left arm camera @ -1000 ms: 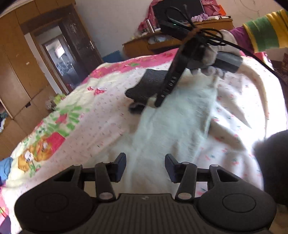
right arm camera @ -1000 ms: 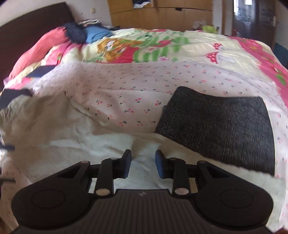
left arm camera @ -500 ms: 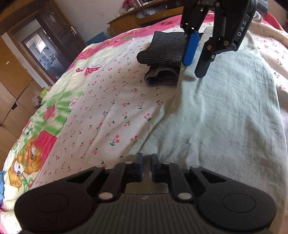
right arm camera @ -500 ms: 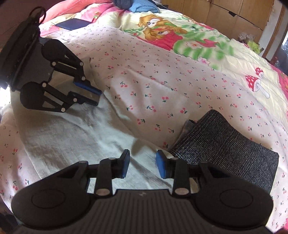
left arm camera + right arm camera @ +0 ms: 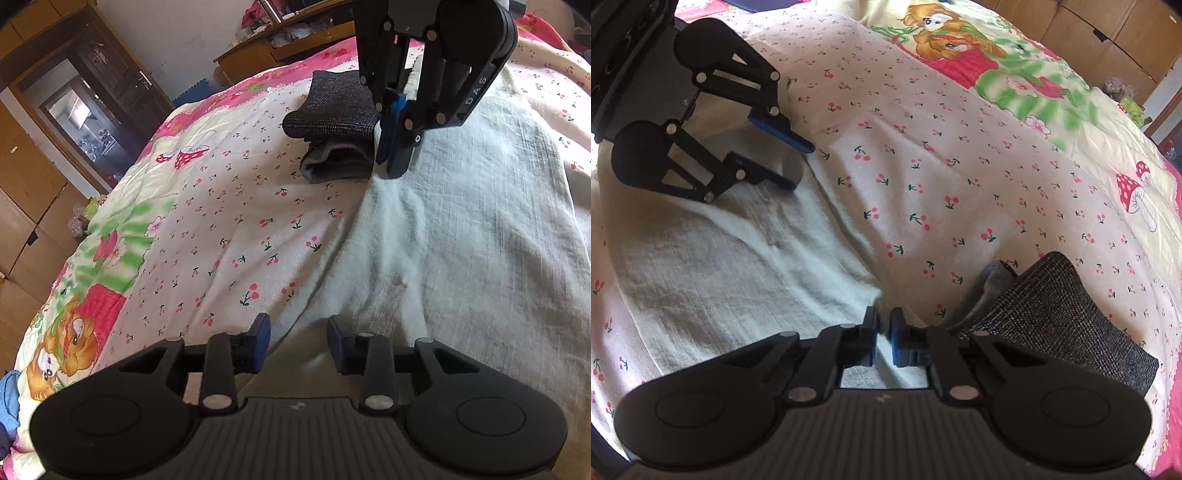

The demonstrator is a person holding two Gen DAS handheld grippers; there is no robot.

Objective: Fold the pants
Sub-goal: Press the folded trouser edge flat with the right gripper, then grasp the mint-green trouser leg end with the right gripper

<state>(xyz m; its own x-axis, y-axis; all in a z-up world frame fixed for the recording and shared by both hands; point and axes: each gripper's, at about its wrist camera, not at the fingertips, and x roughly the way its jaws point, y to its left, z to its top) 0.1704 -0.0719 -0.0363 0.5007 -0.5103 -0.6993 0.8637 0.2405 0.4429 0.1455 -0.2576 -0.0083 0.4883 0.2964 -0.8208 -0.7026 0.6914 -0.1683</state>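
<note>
Pale mint pants (image 5: 461,240) lie spread flat on the cherry-print sheet. My left gripper (image 5: 298,343) sits low over their near edge. Its jaws are opening, and the cloth edge lies loose between them without being pressed. In the right wrist view the left gripper (image 5: 799,166) shows at the upper left over the pants (image 5: 720,266), its fingers apart. At the far edge, beside the folded clothes, my right gripper (image 5: 882,339) is shut on a corner of the pants. It hangs steeply from the top of the left wrist view, where the right gripper (image 5: 391,166) has its tips together on the cloth.
A folded dark checked garment (image 5: 332,110) rests on a grey one (image 5: 336,166), touching the pants' far corner. The cartoon quilt (image 5: 960,48) covers the other half of the bed. Wooden wardrobes (image 5: 22,177), a dark door (image 5: 99,122) and a dresser (image 5: 280,48) stand beyond.
My left gripper came down to the pants' edge, shut there, and now stands apart again. My right gripper rolled, shifted toward the pants' corner and closed on it.
</note>
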